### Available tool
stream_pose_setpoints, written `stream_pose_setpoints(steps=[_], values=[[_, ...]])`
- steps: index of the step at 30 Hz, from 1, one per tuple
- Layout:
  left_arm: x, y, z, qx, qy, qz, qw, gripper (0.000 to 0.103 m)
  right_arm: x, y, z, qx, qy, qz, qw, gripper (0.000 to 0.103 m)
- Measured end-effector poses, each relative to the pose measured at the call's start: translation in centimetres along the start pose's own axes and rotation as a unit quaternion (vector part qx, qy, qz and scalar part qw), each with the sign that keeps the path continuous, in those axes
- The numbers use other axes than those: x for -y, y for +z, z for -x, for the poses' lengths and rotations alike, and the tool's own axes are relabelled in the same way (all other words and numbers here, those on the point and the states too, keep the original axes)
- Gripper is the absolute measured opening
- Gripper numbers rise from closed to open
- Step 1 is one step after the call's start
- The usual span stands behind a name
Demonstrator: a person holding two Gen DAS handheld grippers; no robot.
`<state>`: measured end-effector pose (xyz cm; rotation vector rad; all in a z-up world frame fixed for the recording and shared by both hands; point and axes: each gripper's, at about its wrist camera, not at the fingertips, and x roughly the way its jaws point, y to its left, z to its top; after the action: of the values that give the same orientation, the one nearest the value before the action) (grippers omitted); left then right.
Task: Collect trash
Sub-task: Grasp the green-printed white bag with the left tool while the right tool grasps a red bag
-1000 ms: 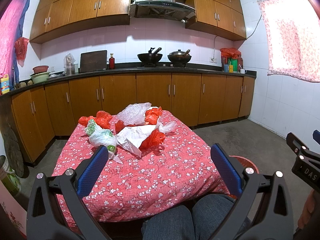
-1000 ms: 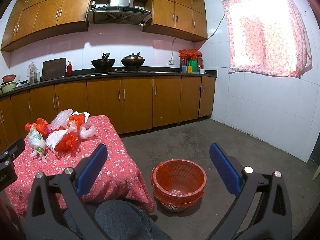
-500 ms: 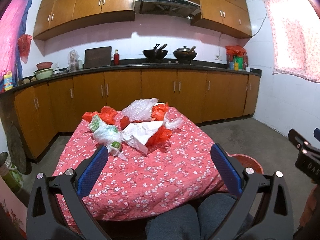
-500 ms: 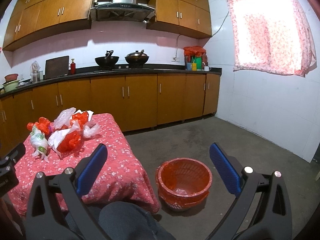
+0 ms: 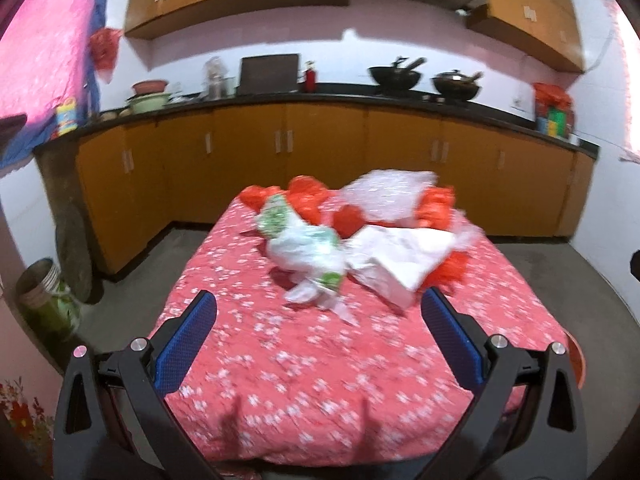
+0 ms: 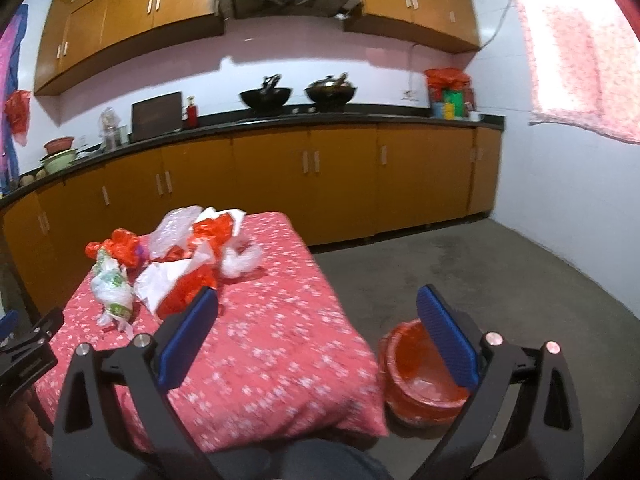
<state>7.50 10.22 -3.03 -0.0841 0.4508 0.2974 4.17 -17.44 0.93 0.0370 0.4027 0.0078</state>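
- Left wrist view: the left gripper (image 5: 318, 328) hangs over the near half of the table (image 5: 248, 364), jaws spread wide, nothing between the blue pads (image 5: 186, 346).
- The trash pile (image 5: 360, 236) sits on the far half of the table, well apart from the pads; the picture is smeared with motion blur, so edges are soft.
- Nearest piece to the gripper: a white-and-green bag (image 5: 308, 252) with a loose tail pointing toward the table's near edge. Just right of it lies a white sheet (image 5: 396, 260).
- My call on doing this well: go for one bag, close on a bunched fold or that loose tail rather than flat film, and lift clear so the neighbours don't drag along.
- Count here, as far as blur allows: one white-and-green bag, one white sheet, one clear bag (image 5: 386, 200) at the table's far end, and several red bags; exact number of reds I can't tell.
- Right wrist view: the right gripper (image 6: 316, 328) is also wide open and holding nothing, hovering over the table's (image 6: 280, 344) near right corner.
- One red basket (image 6: 420, 372) stands on the floor just right of the table, lined in red and seemingly almost empty; that looks like the drop point.
- The pile (image 6: 172, 260) lies on the table's far left part, well apart from the basket.
- Count here: two grippers, one basket, one table, one pile.
- Judgement: nothing collected yet; carry each piece low across the table's right edge.
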Motion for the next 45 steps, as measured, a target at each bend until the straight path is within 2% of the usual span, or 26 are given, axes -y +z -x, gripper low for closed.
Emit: stream_pose_setpoints(steps=[5, 10, 18, 22, 24, 25, 28, 29, 33, 38, 43, 45], values=[[-1.4, 1.2, -3.2, 0.000, 0.020, 0.013, 0.9997, 0.101, -3.1, 1.2, -3.7, 0.006, 0.020, 0.020, 1.000, 0.090], [-2.1, 2.7, -6.8, -0.005, 0.019, 0.027, 0.9994, 0.101, -6.2, 2.2, -6.8, 0.014, 0.041, 0.037, 0.998, 0.086], [-1.3, 3.6, -12.6, -0.041, 0.025, 0.021, 0.9986, 0.100, -8.8, 2.8, -11.1, 0.009, 0.045, 0.042, 0.998, 0.086], [-1.7, 3.1, -14.9, -0.076, 0.033, 0.021, 0.9964, 0.091, -9.4, 2.9, -12.6, 0.009, 0.046, 0.042, 0.998, 0.086], [-1.9, 3.0, -15.1, -0.078, 0.024, 0.028, 0.9963, 0.090, -9.8, 2.9, -13.5, 0.007, 0.045, 0.043, 0.998, 0.086], [-2.0, 3.0, -15.1, -0.077, 0.022, 0.028, 0.9964, 0.086, -9.9, 2.9, -13.9, 0.005, 0.045, 0.042, 0.998, 0.086], [-1.5, 3.2, -15.5, -0.073, 0.012, 0.015, 0.9971, 0.067, -10.1, 3.0, -15.4, -0.003, 0.045, 0.034, 0.998, 0.086], [-1.5, 3.3, -15.5, -0.073, 0.006, 0.010, 0.9973, 0.064, -10.1, 3.0, -15.6, -0.004, 0.046, 0.032, 0.998, 0.086], [-1.9, 3.1, -16.0, -0.069, -0.010, 0.009, 0.9975, 0.058, -10.1, 3.2, -17.2, -0.010, 0.051, 0.030, 0.998, 0.086], [-2.4, 2.9, -15.9, -0.059, -0.025, 0.008, 0.9979, 0.049, -10.3, 4.2, -20.3, -0.037, 0.075, 0.009, 0.996, 0.076], [-3.0, 2.9, -15.8, -0.054, -0.031, 0.012, 0.9980, 0.047, -11.6, 4.8, -23.5, -0.078, 0.116, -0.017, 0.990, 0.072], [-3.1, 3.0, -15.9, -0.052, -0.033, 0.012, 0.9980, 0.047, -12.4, 4.6, -24.4, -0.088, 0.121, -0.009, 0.989, 0.072]])
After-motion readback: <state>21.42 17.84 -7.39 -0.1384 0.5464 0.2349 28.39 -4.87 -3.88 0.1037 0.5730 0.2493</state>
